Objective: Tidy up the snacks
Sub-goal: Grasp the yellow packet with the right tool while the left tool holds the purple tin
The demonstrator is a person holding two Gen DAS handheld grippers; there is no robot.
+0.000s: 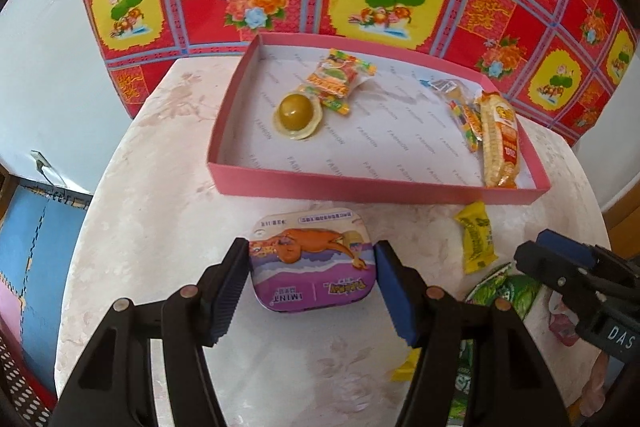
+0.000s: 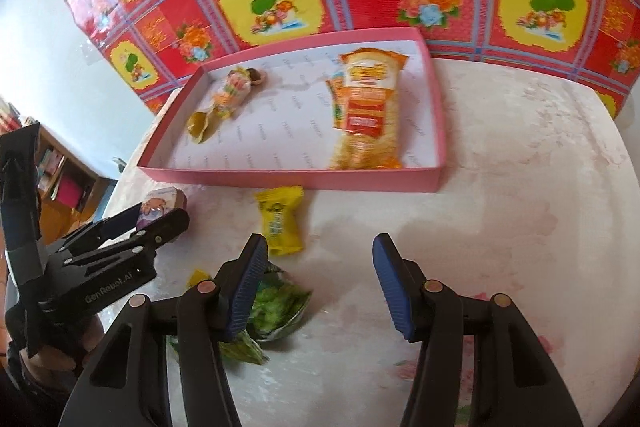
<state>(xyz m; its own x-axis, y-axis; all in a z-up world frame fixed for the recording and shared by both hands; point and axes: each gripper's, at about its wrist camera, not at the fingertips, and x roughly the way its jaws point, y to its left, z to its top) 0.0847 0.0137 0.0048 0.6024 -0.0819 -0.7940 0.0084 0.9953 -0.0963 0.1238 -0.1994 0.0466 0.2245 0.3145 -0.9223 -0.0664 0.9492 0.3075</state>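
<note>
The mint tin (image 1: 314, 259) lies flat on the table (image 1: 160, 187), just before the pink tray's (image 1: 360, 187) near wall, pinched at both sides by the left gripper (image 1: 312, 287). The right gripper (image 2: 320, 283) hangs spread over bare tabletop, holding nothing. A yellow candy (image 2: 280, 225) and a green packet (image 2: 280, 303) lie between the two grippers. Only the right wrist view shows the tray's right edge and the clear table beyond it.

A flat purple rounded-square mint tin (image 1: 313, 261) with an orange cartoon creature lies lid-up on the table, just before the shallow pink cardboard box (image 1: 372, 189) holding wrapped snacks.
</note>
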